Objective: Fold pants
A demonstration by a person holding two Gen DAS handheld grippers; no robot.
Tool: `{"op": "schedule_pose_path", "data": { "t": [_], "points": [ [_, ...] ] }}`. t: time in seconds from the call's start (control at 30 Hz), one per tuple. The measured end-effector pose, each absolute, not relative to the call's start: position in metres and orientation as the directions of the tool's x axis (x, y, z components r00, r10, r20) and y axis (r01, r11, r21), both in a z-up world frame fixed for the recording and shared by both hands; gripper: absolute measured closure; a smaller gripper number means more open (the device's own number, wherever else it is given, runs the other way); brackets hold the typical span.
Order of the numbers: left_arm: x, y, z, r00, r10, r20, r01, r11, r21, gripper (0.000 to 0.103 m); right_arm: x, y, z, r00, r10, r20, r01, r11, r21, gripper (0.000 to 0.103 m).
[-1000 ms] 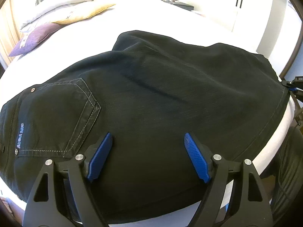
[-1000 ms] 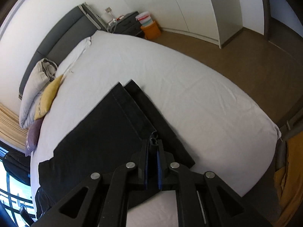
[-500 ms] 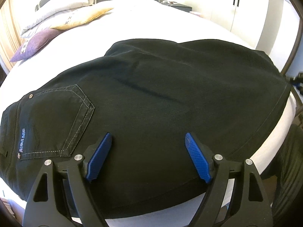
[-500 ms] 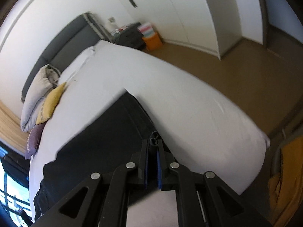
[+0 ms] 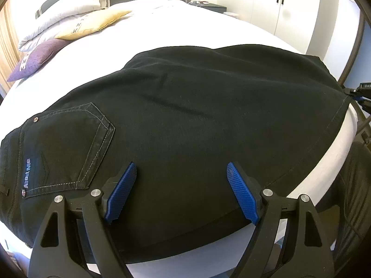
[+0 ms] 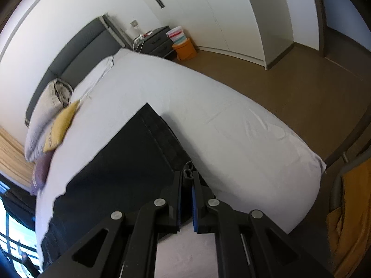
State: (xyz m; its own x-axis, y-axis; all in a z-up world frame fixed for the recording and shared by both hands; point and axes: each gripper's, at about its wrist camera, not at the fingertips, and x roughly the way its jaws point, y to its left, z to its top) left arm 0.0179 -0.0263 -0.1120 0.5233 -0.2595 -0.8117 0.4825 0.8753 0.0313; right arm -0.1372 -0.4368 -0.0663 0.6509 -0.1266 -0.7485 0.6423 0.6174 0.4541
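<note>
One pair of black denim pants (image 5: 185, 120) lies spread across the white-sheeted bed (image 5: 208, 25), near its foot edge. One stitched back pocket (image 5: 69, 150) shows, with a small blue label reading "About Me" and two metal rivets at its corners.

Two grippers are in play. The left gripper (image 5: 182, 192) hangs over the pants with its two blue ribbed pads spread wide; nothing sits between them, and whether the pads touch the cloth cannot be told. The right gripper (image 6: 186, 194) has its pads drawn nearly together, pinching a small bunched fold of the dark fabric at the hem corner of the pants (image 6: 129, 162). In the left wrist view that same gripper shows only as a dark sliver at the right edge, at the pants' far corner.

At the head of the bed lie three cushions that can be counted: one long pale grey pillow (image 5: 69, 7), one mustard-yellow cushion (image 5: 97, 23) and one purple cushion (image 5: 39, 58). Behind them stands one dark grey padded headboard (image 6: 76, 53). Beside the bed there is one dark nightstand (image 6: 155, 40), and next to it one orange round box (image 6: 186, 49) with a striped container on top.

The waistband end of the pants is cut off at the left frame edge. The right wrist view is blurred, so the pants' edge looks ragged there. An orange cloth (image 6: 347, 208) at the right edge is only partly visible.
</note>
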Motion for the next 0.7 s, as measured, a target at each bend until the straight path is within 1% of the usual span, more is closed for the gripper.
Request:
{"op": "schedule_pose_path", "data": {
  "t": [0.07,0.13,0.17,0.2,0.23,0.27,0.3,0.37,0.4,0.5,0.57,0.63,0.67,0.7],
  "points": [
    [0.017,-0.026,-0.112,0.523,-0.259,-0.812,0.486,0.873,0.035,0.023,-0.136,-0.441,-0.086,0.635,-0.100,-0.766,0.653,0.600,0.463,0.098],
    [0.015,-0.024,-0.111,0.516,-0.262,-0.816,0.494,0.869,0.033,0.023,-0.137,-0.437,-0.087,0.635,-0.119,-0.763,0.645,0.625,0.439,0.097],
    [0.014,-0.023,-0.110,0.511,-0.264,-0.818,0.497,0.867,0.031,0.023,-0.137,-0.436,-0.084,0.632,-0.124,-0.765,0.642,0.637,0.427,0.095],
    [0.014,-0.022,-0.110,0.508,-0.264,-0.820,0.498,0.867,0.029,0.023,-0.139,-0.438,-0.083,0.631,-0.114,-0.767,0.643,0.630,0.435,0.086],
    [0.014,-0.020,-0.106,0.506,-0.264,-0.821,0.497,0.867,0.027,0.023,-0.142,-0.443,-0.081,0.624,-0.104,-0.775,0.656,0.609,0.446,0.079],
    [0.013,-0.017,-0.100,0.508,-0.268,-0.819,0.498,0.867,0.024,0.023,-0.147,-0.447,-0.080,0.619,-0.101,-0.779,0.667,0.591,0.453,0.069],
    [0.012,-0.014,-0.094,0.517,-0.276,-0.810,0.498,0.867,0.023,0.023,-0.154,-0.450,-0.074,0.600,-0.110,-0.793,0.686,0.580,0.439,0.066],
    [0.015,-0.001,-0.076,0.567,-0.281,-0.774,0.470,0.882,0.024,0.023,-0.164,-0.454,-0.061,0.544,-0.189,-0.817,0.731,0.585,0.351,0.065],
    [0.020,0.004,-0.070,0.580,-0.278,-0.765,0.452,0.892,0.019,0.023,-0.169,-0.457,-0.048,0.536,-0.228,-0.813,0.739,0.592,0.321,0.066],
    [0.046,0.019,-0.058,0.590,-0.295,-0.752,0.404,0.914,-0.042,0.023,-0.161,-0.455,-0.008,0.597,-0.266,-0.757,0.707,0.621,0.339,0.066],
    [0.064,0.020,-0.055,0.595,-0.287,-0.750,0.388,0.921,-0.044,0.023,-0.137,-0.442,0.013,0.670,-0.218,-0.710,0.619,0.691,0.372,0.066],
    [0.076,0.012,-0.057,0.593,-0.279,-0.755,0.388,0.921,-0.035,0.023,-0.094,-0.413,0.025,0.742,-0.071,-0.667,0.454,0.786,0.420,0.064],
    [0.080,0.009,-0.059,0.586,-0.282,-0.760,0.390,0.920,-0.040,0.023,-0.069,-0.397,0.024,0.767,0.029,-0.641,0.360,0.808,0.467,0.060],
    [0.084,0.005,-0.062,0.573,-0.289,-0.767,0.397,0.917,-0.048,0.023,-0.048,-0.385,0.020,0.774,0.103,-0.625,0.295,0.815,0.499,0.058]
  ]
}}
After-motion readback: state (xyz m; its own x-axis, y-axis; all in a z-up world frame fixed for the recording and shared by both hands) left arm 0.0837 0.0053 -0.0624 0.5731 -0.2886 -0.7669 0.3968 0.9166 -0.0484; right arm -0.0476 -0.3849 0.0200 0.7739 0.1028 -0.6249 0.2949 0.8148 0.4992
